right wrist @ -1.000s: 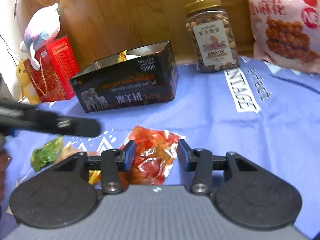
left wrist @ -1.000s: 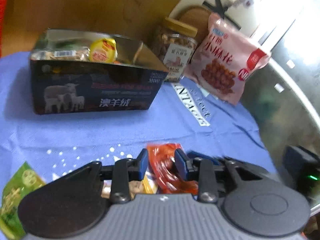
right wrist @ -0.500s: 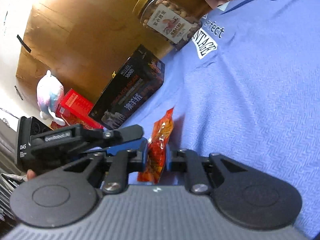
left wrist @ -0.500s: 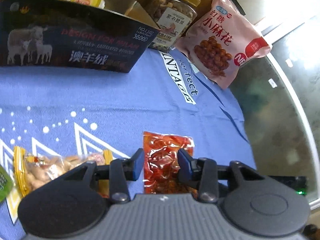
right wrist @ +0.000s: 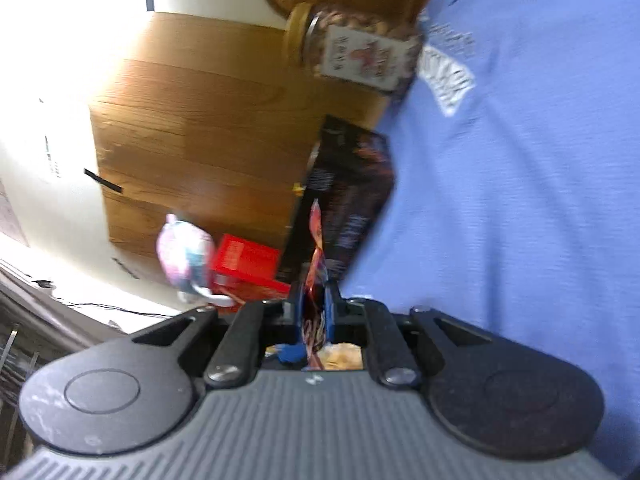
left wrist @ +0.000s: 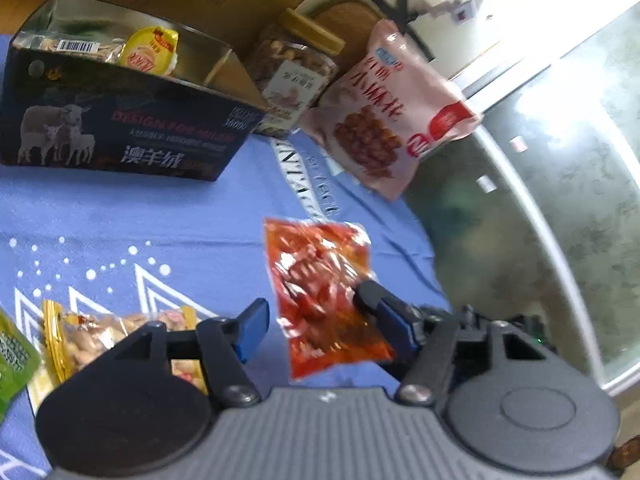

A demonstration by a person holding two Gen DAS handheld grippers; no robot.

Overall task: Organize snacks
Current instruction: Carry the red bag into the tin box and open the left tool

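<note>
My right gripper (right wrist: 312, 308) is now clamped on the red snack packet (left wrist: 324, 296), lifted off the blue cloth (left wrist: 160, 216); a second ago it lay flat. My left gripper (left wrist: 316, 320) gapes wide, holding nothing. The black box (left wrist: 120, 136) reads "DESIGN FOR MILAN".

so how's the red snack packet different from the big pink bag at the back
The red snack packet is small, see-through and pinched in the right gripper. The big pink bag is larger, opaque with printed characters, and stands propped at the back beside the nut jar. Both are sealed snack packs, still outside the dark box.
</note>
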